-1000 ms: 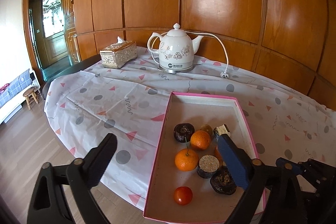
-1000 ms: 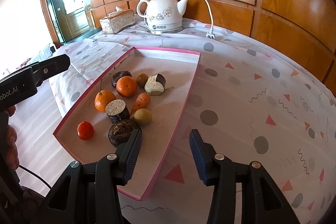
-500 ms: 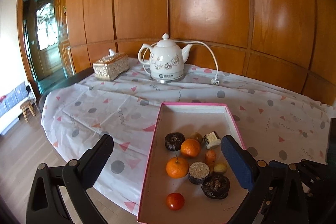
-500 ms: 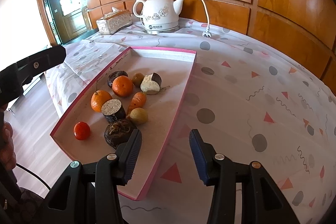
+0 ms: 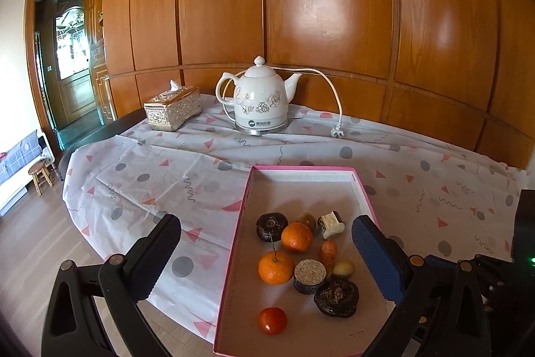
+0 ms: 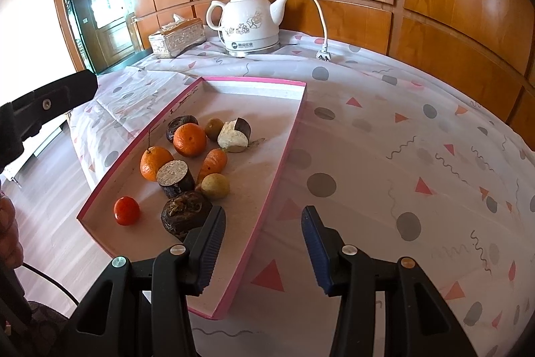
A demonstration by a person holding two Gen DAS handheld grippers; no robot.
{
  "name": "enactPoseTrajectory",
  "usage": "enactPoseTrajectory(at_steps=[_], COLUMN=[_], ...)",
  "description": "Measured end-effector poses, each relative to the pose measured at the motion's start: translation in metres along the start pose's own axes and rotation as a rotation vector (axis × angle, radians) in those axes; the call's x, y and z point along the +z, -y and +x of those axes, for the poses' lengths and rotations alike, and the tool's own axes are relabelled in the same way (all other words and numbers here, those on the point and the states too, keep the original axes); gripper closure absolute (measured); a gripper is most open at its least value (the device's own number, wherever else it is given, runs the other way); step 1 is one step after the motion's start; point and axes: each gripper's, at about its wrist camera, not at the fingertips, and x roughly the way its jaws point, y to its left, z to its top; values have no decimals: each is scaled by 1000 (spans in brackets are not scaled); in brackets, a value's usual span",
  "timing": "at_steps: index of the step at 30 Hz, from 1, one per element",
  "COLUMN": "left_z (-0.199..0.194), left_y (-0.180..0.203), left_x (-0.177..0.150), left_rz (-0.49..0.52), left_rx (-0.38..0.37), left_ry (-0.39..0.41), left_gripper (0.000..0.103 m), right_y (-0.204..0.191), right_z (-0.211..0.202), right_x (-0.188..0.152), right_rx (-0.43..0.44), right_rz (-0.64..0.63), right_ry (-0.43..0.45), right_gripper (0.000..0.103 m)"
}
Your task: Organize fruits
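A pink-rimmed shallow box (image 5: 245, 199) (image 6: 287, 153) lies on the table and holds several fruits in a loose cluster: two oranges (image 5: 296, 236) (image 6: 189, 139), a red tomato (image 5: 272, 320) (image 6: 126, 210), a small carrot (image 5: 328, 252) (image 6: 213, 161), dark round pieces (image 5: 336, 297) (image 6: 185, 210) and cut chunks (image 5: 331, 225) (image 6: 234, 138). My left gripper (image 5: 264, 253) is open and empty, held above the box's near end. My right gripper (image 6: 263, 233) is open and empty, over the box's near right rim.
A white kettle (image 5: 260, 102) (image 6: 249, 22) with a loose cord and plug (image 5: 337, 132) stands at the table's back, next to a gold tissue box (image 5: 173, 106) (image 6: 177, 37). The patterned tablecloth (image 6: 401, 156) covers the table. The table's edge and wooden floor (image 5: 26, 240) lie to the left.
The left gripper has risen and pulled back, so the box and fruit sit lower and smaller in its view. The right gripper has drifted back slightly. Both stay open.
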Motion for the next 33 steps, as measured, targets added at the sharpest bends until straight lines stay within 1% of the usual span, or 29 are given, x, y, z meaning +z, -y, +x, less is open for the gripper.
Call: enactPoseTrajectory(at_steps=[18,29,33], left_z=[-1,3,6], left_y=[2,3,0], left_x=[1,-1,-2], left_rz=[5,-2,-15], left_rx=[-12,-15,-18], left_ry=[0,-20,-32], left_gripper=[0,0,0], right_y=[-3,-2,5], right_z=[-2,1,-1], right_x=[1,0,1], right_rx=[-5,-1,-7], right_rz=[-14,-15,0], right_ry=[14,9,22], right_gripper=[55,55,55])
